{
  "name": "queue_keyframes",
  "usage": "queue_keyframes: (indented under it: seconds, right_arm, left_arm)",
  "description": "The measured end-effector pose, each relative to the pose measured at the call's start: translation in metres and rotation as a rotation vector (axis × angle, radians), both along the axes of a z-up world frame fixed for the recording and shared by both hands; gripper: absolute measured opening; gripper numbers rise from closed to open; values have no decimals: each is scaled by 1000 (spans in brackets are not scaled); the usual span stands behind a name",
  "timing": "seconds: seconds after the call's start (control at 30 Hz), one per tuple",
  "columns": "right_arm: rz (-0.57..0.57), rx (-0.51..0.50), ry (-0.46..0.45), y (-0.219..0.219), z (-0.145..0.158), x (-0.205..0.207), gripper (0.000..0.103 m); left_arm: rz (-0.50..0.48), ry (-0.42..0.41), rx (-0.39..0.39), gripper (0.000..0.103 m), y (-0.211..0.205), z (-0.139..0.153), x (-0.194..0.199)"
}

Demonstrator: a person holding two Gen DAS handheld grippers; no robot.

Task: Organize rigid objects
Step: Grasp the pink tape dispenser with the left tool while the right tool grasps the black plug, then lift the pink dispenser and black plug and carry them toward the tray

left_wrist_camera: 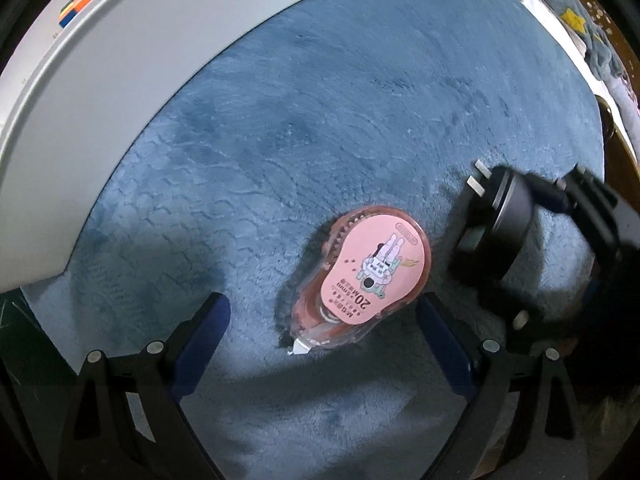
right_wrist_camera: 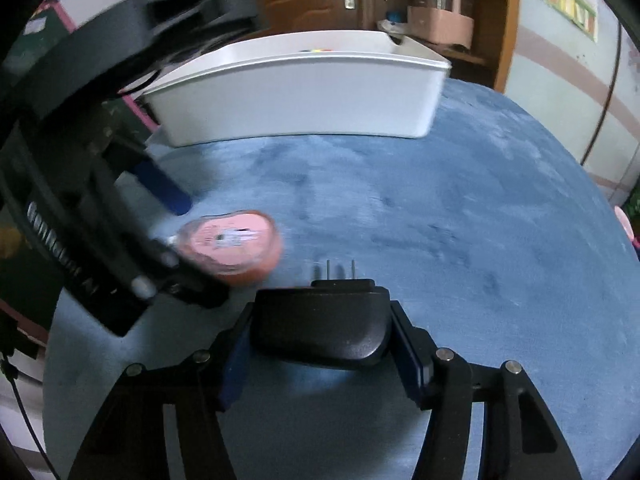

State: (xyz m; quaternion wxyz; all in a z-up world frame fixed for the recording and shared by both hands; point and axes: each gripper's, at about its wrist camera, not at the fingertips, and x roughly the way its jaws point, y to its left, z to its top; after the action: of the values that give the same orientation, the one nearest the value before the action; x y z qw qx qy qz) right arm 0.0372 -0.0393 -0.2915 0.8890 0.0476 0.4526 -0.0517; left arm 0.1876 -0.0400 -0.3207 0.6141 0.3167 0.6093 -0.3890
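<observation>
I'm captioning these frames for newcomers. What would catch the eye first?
The pink correction tape lies on the blue mat, between the open fingers of the left tool. Beside it, the right tool clasps a black plug adapter. A white bin stands at the mat's far edge.

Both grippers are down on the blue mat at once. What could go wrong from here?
1. The left gripper is open around the pink oval correction-tape dispenser, which sits off-centre near one jaw; closing may push it aside.
2. The right gripper holds the black plug adapter right beside the dispenser, so the two grippers could collide.
3. The adapter's grip looks shallow; it may slip on the way to the white plastic bin.
</observation>
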Motion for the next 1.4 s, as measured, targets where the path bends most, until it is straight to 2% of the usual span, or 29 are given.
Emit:
queue_keyframes:
  seconds: [0.07, 0.17, 0.23, 0.3, 0.4, 0.5, 0.67, 0.83, 0.87, 0.93, 1.07, 1.2, 1.3, 1.4]
  right_arm:
    - [-20, 1, 5, -9, 1, -2, 62]
    - [-36, -4, 9, -18, 0, -2, 62]
    - [-40, 1, 14, -20, 0, -1, 62]
    - [-37, 4, 18, -20, 1, -2, 62]
    - [-28, -2, 25, -20, 1, -3, 62]
    - [-17, -1, 29, -19, 4, -7, 62]
    - [-7, 2, 24, -21, 13, -11, 62]
    - [-24, 21, -9, -34, 40, -9, 62]
    - [-30, 21, -21, -37, 47, -7, 62]
    - [-44, 22, -42, -45, 65, -1, 62]
    - [-58, 14, -103, -59, 105, 14, 62]
    - [-43, 10, -176, -69, 146, 34, 62]
    - [-41, 20, -209, -72, 164, 47, 62]
    - [-36, 23, -218, -73, 167, 52, 62]
  left_arm:
    - [-5, -8, -10, 93, -7, 1, -4]
    - [-21, -30, -20, 81, -13, 4, -8]
    - [-35, -49, -30, 67, -17, 6, -12]
    - [-42, -55, -38, 58, -23, 10, -19]
    - [-22, -72, -39, 58, -27, 12, -23]
    - [35, -61, -54, 57, -26, 16, -28]
    - [142, -70, -30, 56, -21, 23, -32]
    - [292, -98, -85, 52, -16, 54, -34]
    - [332, -105, -107, 46, -14, 65, -30]
    - [416, -103, -158, 24, -8, 87, -27]
    - [516, -150, -272, 22, 10, 134, -8]
    - [547, -188, -326, 19, 27, 164, 13]
    - [568, -163, -338, 19, 33, 161, 25]
    - [572, -114, -307, 20, 32, 143, 30]
